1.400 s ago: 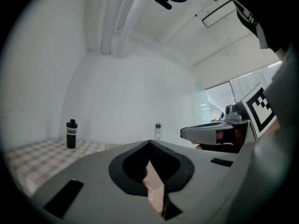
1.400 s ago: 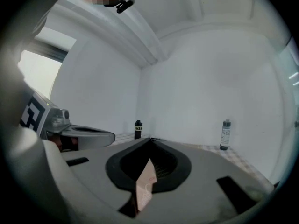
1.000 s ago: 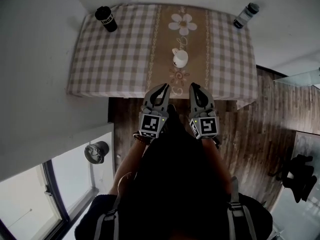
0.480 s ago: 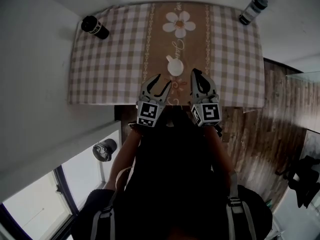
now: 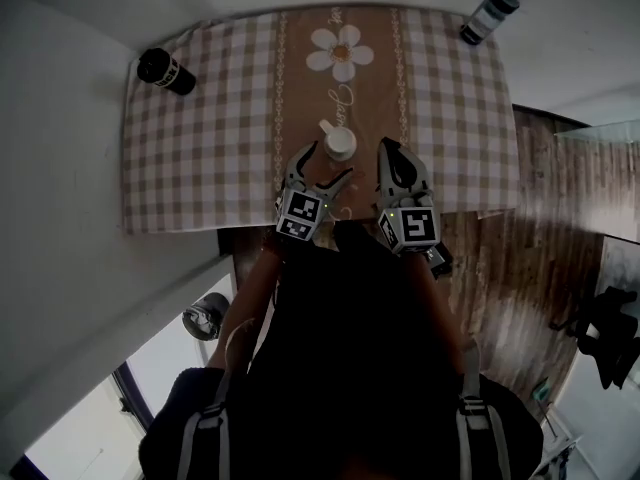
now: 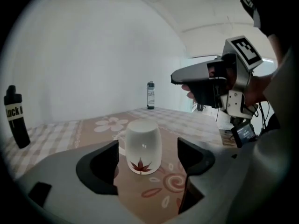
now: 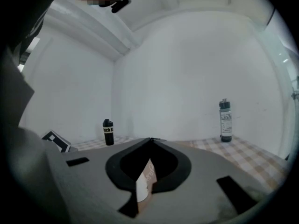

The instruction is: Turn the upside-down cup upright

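The white cup stands upside down on the brown runner of the checked table, its handle to the left. In the left gripper view the cup shows a red leaf near its rim. My left gripper has just been opening its jaws. They now stand wide, and the cup sits just ahead of the left gripper, in line with the gap. No pad touches it. My right gripper hovers shut to the right of the cup, with nothing in it. It also shows at the upper right of the left gripper view, right gripper.
A black bottle stands at the table's far left corner and a clear bottle at its far right. The near table edge lies under both grippers. White walls bound the table at the back and left; wooden floor lies to the right.
Both grippers have moved forward over the table's near edge. The left one came down to the cup and its jaws went from nearly shut to wide apart. The right stayed shut.
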`<state>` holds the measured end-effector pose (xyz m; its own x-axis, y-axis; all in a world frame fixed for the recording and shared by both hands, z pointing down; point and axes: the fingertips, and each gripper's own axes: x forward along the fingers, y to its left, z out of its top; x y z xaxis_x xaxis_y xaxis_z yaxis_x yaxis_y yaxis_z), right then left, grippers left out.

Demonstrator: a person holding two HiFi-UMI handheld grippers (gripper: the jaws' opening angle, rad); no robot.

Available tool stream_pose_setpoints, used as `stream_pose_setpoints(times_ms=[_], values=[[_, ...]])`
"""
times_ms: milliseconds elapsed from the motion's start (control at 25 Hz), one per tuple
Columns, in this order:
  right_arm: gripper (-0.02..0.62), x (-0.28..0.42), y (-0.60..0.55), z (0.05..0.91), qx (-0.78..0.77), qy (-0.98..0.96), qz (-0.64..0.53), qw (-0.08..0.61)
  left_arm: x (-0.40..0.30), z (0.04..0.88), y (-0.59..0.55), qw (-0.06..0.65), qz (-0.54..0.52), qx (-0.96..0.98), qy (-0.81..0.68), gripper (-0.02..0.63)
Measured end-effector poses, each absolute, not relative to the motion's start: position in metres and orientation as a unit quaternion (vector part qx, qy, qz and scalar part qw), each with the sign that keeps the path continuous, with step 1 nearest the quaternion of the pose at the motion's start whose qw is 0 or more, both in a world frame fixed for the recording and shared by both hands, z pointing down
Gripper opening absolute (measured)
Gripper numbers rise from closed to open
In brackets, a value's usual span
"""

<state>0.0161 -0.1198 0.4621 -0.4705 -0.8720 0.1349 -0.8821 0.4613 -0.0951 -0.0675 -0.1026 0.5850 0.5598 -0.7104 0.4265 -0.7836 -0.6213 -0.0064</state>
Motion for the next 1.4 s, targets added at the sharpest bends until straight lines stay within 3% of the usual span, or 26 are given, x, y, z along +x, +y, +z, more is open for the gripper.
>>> stream_pose_setpoints(times_ms=[1400], values=[[0.0, 0.038, -0.118, 0.47, 0.515, -0.853, 0.078, 0.024, -0.04, 0.626, -0.148, 0.125, 0.232, 0.865, -0.427, 0.431]])
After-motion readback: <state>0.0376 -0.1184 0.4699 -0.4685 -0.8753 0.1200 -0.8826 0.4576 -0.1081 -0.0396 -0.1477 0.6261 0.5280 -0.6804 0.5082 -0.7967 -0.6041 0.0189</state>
